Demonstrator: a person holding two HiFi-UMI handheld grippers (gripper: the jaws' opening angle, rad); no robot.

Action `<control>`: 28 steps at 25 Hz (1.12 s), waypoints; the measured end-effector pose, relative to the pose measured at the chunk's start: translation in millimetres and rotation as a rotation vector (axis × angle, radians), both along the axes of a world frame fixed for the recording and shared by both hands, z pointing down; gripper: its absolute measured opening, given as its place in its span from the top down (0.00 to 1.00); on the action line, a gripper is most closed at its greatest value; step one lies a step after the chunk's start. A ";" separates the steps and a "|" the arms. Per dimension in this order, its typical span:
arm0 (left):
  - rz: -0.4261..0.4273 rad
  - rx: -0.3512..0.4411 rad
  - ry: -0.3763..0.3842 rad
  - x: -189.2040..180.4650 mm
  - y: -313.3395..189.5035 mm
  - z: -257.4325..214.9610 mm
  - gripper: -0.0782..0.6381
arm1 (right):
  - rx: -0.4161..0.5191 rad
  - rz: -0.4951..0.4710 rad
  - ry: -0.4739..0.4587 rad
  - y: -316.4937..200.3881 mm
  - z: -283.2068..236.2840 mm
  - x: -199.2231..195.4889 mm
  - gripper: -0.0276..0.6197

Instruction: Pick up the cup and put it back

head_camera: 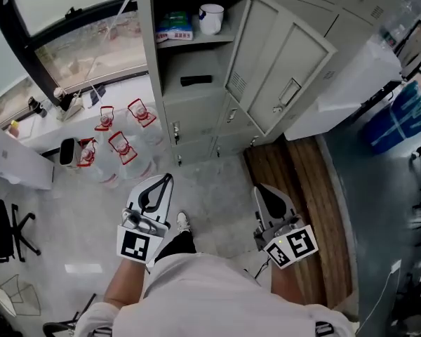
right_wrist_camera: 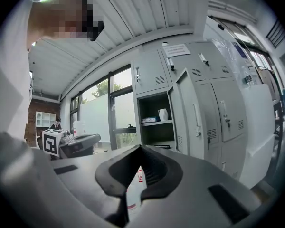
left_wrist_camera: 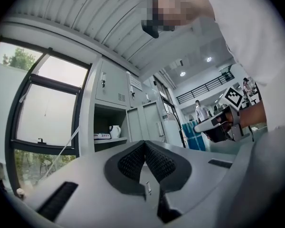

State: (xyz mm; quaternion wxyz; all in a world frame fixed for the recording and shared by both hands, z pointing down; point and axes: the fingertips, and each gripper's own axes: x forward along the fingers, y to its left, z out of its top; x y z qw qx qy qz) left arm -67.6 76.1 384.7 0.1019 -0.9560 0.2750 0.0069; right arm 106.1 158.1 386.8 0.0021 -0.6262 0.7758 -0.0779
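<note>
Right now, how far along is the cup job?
Done: the locker door stands open. In hand: nothing; left gripper and right gripper, jaws together, empty, short of the locker. Left, apparently: grasp the cup on the upper shelf, lift it, put it back.

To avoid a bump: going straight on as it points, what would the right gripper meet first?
The right gripper would probably meet the grey locker, around its open compartment; the way there looks free, depth unclear.
</note>
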 end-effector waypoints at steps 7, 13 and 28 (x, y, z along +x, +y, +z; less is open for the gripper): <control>0.031 -0.052 0.048 0.5 -98.2 3.8 0.86 | -0.002 0.008 0.013 -98.6 -14.9 -9.8 0.93; 0.076 -0.084 0.076 6.9 -145.7 6.6 0.86 | -0.012 0.029 0.019 -146.2 -19.4 -13.3 0.93; 0.050 -0.042 0.051 47.2 -169.7 -0.9 0.86 | 0.068 -0.042 0.053 -207.3 -31.5 26.2 0.93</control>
